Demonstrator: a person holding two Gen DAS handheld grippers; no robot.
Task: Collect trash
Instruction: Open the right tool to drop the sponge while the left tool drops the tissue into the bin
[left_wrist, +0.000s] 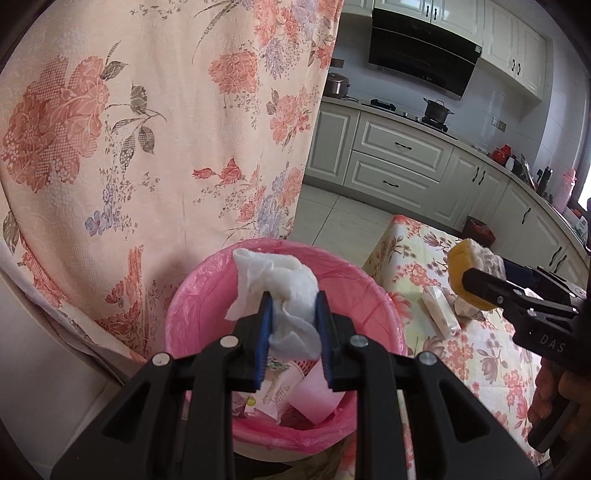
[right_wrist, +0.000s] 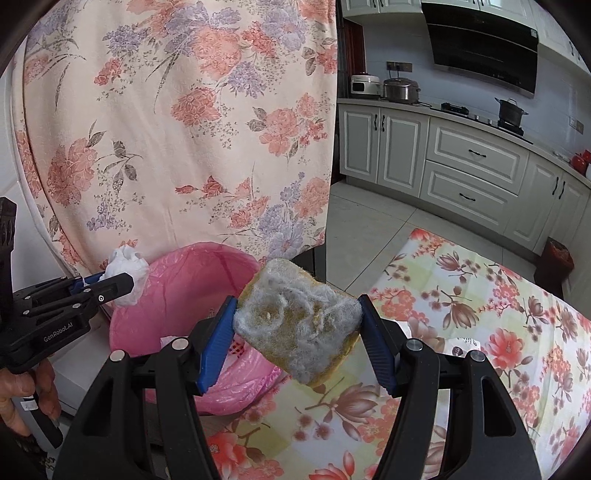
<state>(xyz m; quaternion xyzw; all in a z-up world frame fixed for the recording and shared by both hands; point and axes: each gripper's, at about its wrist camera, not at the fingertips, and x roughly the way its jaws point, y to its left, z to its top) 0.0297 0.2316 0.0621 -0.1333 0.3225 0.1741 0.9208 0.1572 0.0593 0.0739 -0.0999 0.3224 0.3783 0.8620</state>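
Observation:
My left gripper (left_wrist: 293, 314) is shut on a crumpled white tissue (left_wrist: 280, 288), held right over a pink-lined trash bin (left_wrist: 362, 295) that has paper scraps and a pink block inside. In the right wrist view the same tissue (right_wrist: 127, 267) and left gripper (right_wrist: 122, 282) hang over the bin's (right_wrist: 184, 280) left rim. My right gripper (right_wrist: 297, 325) is shut on a worn yellow sponge with a grey scouring face (right_wrist: 299, 325), above the table edge just right of the bin. From the left wrist view the sponge (left_wrist: 474, 269) sits at the right gripper's (left_wrist: 469, 278) tips.
A flowered cloth (left_wrist: 147, 147) hangs behind the bin. The table (right_wrist: 480, 332) with a floral cover lies to the right; a small wrapped tissue pack (left_wrist: 439, 312) rests on it. Kitchen cabinets, a stove with a pot, and a second small bin (right_wrist: 557, 258) stand beyond.

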